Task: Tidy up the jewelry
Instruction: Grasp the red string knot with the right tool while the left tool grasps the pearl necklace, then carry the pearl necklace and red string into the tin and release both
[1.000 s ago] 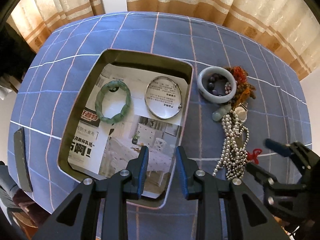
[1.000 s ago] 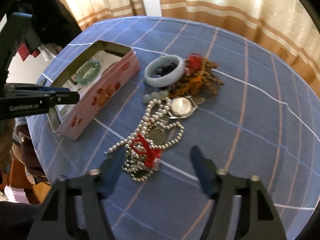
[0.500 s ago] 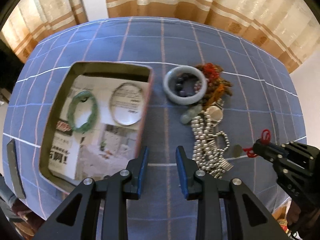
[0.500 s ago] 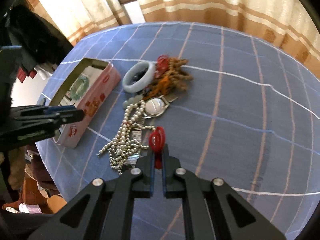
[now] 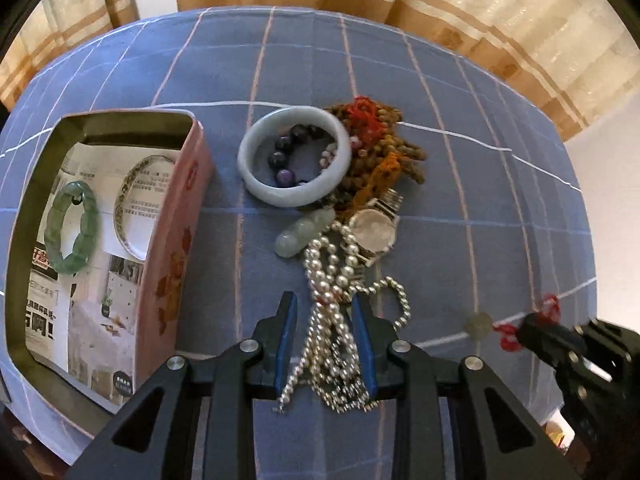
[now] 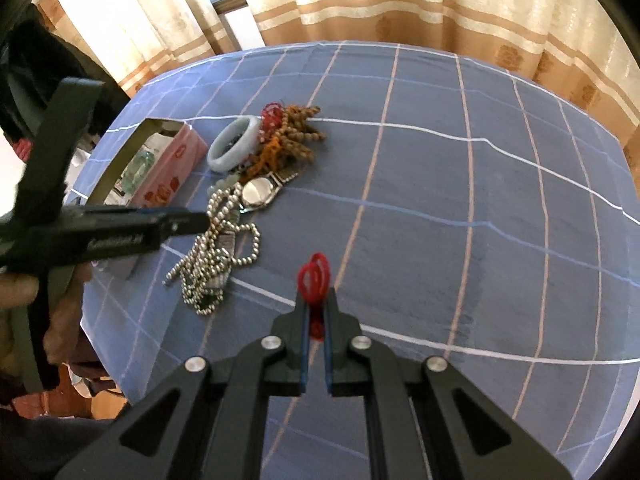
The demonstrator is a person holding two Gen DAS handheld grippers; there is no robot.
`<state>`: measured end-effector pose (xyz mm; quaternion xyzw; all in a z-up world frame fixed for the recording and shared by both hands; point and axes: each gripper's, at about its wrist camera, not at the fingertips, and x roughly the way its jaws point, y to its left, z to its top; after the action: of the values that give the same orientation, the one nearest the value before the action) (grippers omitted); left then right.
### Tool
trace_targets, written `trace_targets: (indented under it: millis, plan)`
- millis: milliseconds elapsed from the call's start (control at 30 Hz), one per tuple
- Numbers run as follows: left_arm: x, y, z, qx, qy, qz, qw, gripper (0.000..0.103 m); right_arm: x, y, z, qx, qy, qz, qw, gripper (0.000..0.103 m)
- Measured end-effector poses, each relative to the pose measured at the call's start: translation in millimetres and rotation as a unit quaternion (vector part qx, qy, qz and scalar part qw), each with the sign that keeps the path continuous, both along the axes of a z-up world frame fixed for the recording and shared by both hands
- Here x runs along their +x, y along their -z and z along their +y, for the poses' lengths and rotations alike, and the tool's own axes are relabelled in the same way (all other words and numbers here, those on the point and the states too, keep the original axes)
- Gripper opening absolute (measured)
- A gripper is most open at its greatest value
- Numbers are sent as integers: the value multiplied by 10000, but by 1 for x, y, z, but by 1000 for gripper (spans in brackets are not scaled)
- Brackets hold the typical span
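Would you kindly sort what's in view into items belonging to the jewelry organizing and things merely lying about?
Job: tin box, pearl necklace, pale bangle, watch, red cord pendant in right gripper, left gripper.
Lying about: tablecloth, curtains.

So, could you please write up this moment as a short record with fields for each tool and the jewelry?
left tool: open, fingers on either side of the pearl strands, not closed on them
right tool: shut on the red cord, apart from the pile
tin box: holds the green bracelet and the silver bangle
on the blue cloth: pale bangle, watch, brown beads
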<state>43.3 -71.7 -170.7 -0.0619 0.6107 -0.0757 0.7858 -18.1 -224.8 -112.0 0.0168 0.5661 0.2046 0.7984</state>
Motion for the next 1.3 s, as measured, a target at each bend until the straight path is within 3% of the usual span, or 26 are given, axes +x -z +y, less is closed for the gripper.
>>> trace_targets:
  millis: [133,300,333,367,400,867,1300]
  plan:
    - [6,12,-7,155,25,112,9998,29,-3,2,-7,-33,-21,6,10000,8]
    - [6,14,-22,403,184,-43,9990,29,-4,3,-15,-40,14,5,10000,8]
    - [6,14,-24,381,229,-53,9990,24,-5,2,-16,-31,16,0,10000,8]
    - [6,14,-25,383,287,-51,9988,12,-4,2,-16,-24,14,-10,10000,8]
    - [6,12,-26,380,327,-41,9987,12,-4,2,-16,-13,17,-22,10000,8]
    - [-23,-72,-17,50,406,-815,9958,12,7,-19,-7,173,89,-294,9994,8]
    - [-36,-99,36,2,106,-1020,9947,12,11,-41,31,332,-82,-543,9979,8]
